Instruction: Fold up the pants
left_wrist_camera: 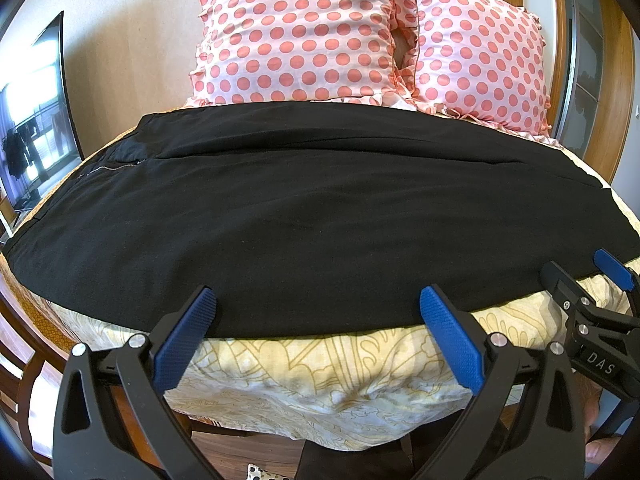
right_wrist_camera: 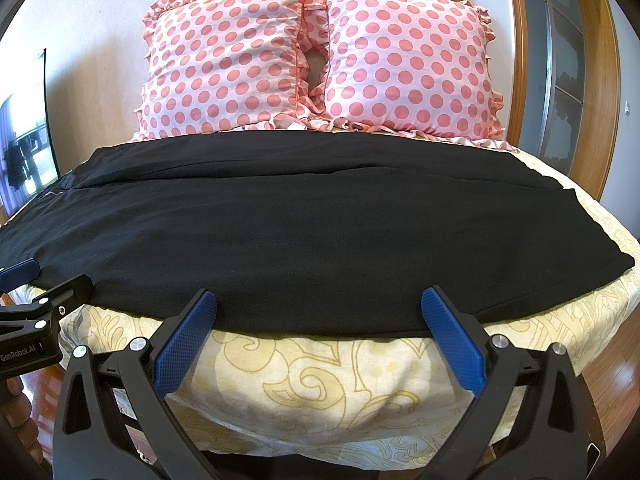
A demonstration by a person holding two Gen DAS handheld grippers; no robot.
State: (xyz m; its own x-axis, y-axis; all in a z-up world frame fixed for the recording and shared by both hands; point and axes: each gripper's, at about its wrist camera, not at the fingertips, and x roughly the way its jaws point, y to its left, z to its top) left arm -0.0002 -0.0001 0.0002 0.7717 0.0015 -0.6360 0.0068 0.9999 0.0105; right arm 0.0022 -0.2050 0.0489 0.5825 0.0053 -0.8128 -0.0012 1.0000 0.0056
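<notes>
Black pants lie flat across the bed, waist and zipper at the left, leg ends at the right. They show in the right wrist view too. My left gripper is open and empty, its blue pads at the pants' near edge. My right gripper is also open and empty at the same near edge, further right. Each gripper shows in the other's view: the right one at the right side, the left one at the left side.
The bed has a yellow patterned sheet that hangs over the near edge. Two pink polka-dot pillows stand behind the pants against the wall. A dark screen stands at the left, a wooden door frame at the right.
</notes>
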